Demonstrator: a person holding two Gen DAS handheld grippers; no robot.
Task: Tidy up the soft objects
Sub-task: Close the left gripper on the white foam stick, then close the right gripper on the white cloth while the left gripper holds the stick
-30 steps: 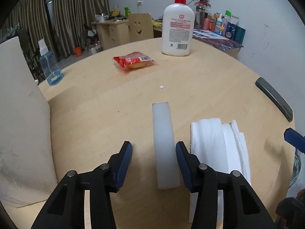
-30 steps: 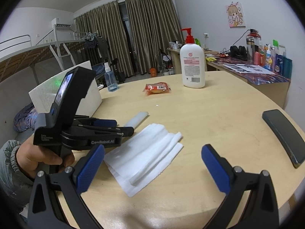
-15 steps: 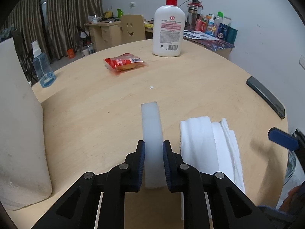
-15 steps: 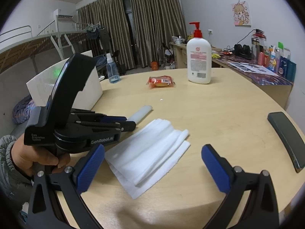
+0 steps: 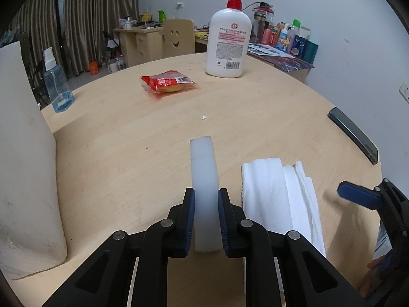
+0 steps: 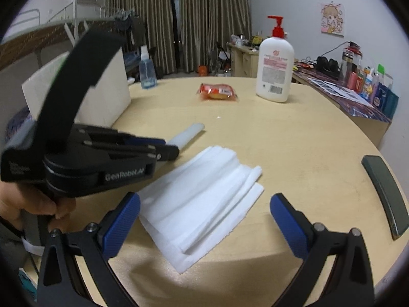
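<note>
Closed since before, left gripper [image 5: 206,217] pinches the soft, light foam strip [image 5: 204,174] beside the folded cloth [image 6: 202,197]; right gripper [image 6: 204,220] gapes

- The bench [image 5: 255,117] is pale yellow-tan wood with a faint grain.
- The foam strip [image 5: 204,179] is translucent milky white.
- The folded cloth [image 6: 204,194] is plain bright white.
- The left gripper [image 5: 205,220] is black with blue ribbed pads [image 5: 190,220]; the right gripper [image 6: 204,220] matches.
- The snack packet [image 5: 168,83], at eleven o'clock from the strip, is red and clear with an orange filling.
- The pump bottle [image 5: 228,43] is white with a red pump and a pink label.
- The spray bottle [image 5: 57,87] is clear blue with a white top.
- The phone [image 6: 387,194] is dark grey-green.
- The curtains [image 6: 204,20] are brown-beige with vertical stripes.
</note>
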